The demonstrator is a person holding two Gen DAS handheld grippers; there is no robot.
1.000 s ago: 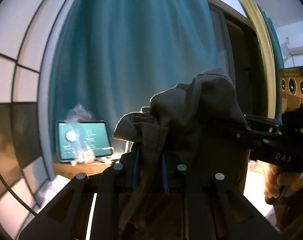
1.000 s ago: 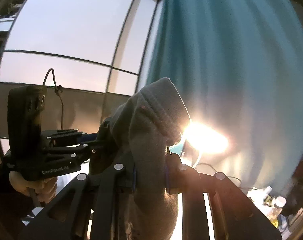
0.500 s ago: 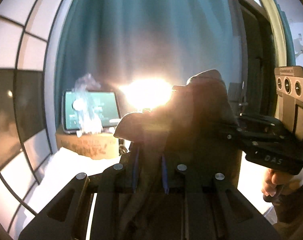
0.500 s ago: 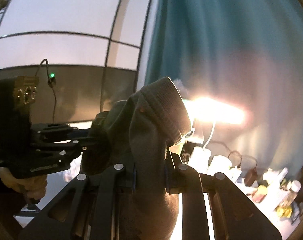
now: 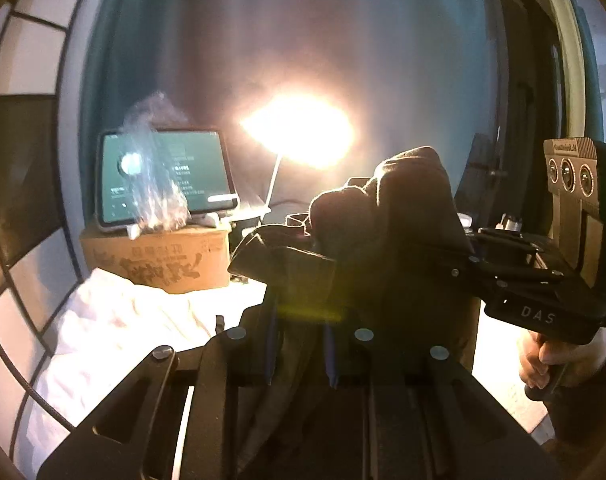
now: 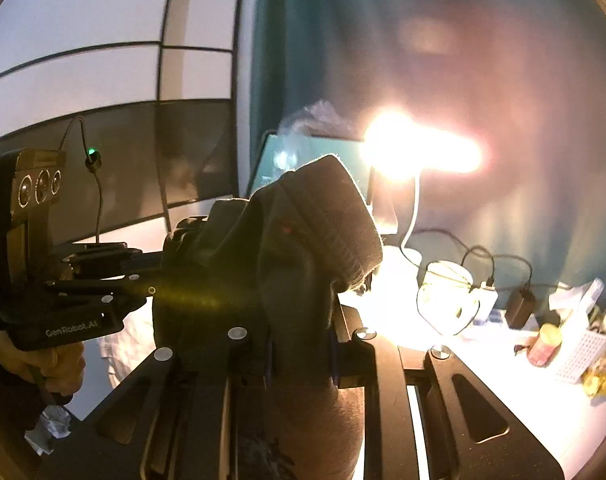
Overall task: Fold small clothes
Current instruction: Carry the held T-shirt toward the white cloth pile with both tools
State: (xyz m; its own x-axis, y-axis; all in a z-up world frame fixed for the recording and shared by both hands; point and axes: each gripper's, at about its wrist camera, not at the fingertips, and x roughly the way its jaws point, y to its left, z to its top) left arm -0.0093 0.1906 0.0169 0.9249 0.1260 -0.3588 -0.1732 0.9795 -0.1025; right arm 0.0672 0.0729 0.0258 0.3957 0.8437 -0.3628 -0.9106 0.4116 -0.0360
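A small dark grey garment (image 5: 383, 232) hangs in the air, pinched by both grippers. My left gripper (image 5: 299, 344) is shut on one part of it, cloth bunched over the fingers. My right gripper (image 6: 299, 344) is shut on a ribbed hem part of the garment (image 6: 323, 232). The right gripper's body (image 5: 543, 304) shows at the right of the left wrist view, the left gripper's body (image 6: 63, 304) at the left of the right wrist view. The two grippers are close together, above the table.
A bright lamp (image 5: 299, 132) glares behind the garment. A tablet (image 5: 167, 176) stands on a cardboard box (image 5: 159, 256). White cloth (image 5: 115, 336) lies at the left. A jar (image 6: 447, 300), cables, chargers, a white basket (image 6: 579, 356) crowd the table's right. Teal curtain (image 6: 343, 40) behind.
Both grippers have come down and tilted lower with the garment held between them. The lamp, box, table and its clutter have risen into view.
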